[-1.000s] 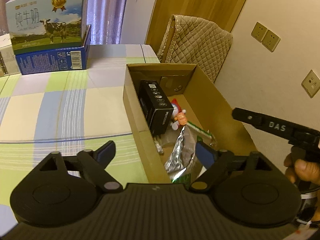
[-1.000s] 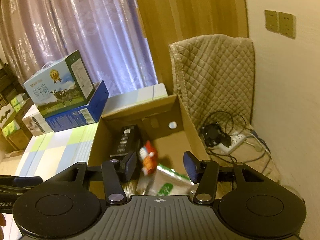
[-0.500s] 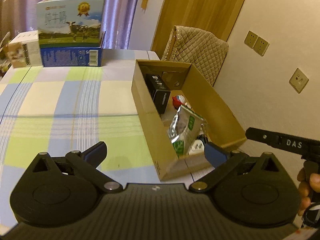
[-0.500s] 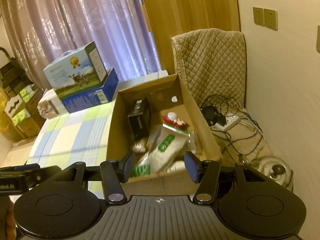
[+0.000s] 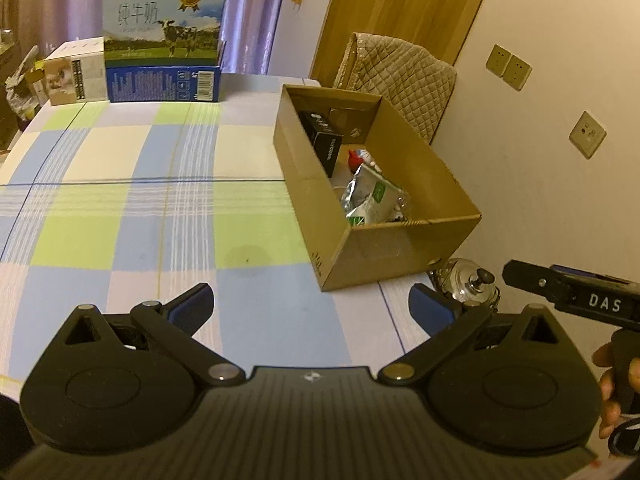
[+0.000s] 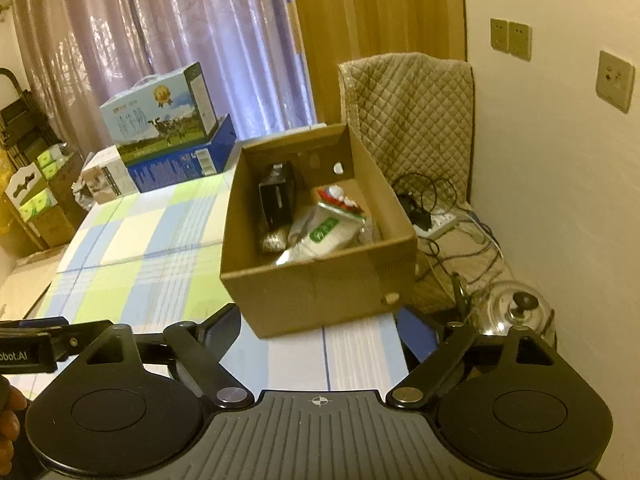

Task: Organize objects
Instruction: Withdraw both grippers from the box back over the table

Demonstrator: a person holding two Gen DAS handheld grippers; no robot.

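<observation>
Looking at it, both the left gripper and right gripper hang spread wide, holding nothing — stuff sits inside the cardboard box, which looks parked at the table edge, so a careless nudge could tip it.

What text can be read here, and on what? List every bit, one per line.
"纯牛奶": on the milk carton.
"DAS": on the right gripper's side bar, seen in the left view.
"obot.AI", cut off: on the left gripper's bar, seen in the right view.
Print on the blue box, black box and green pouch: too small.
</observation>
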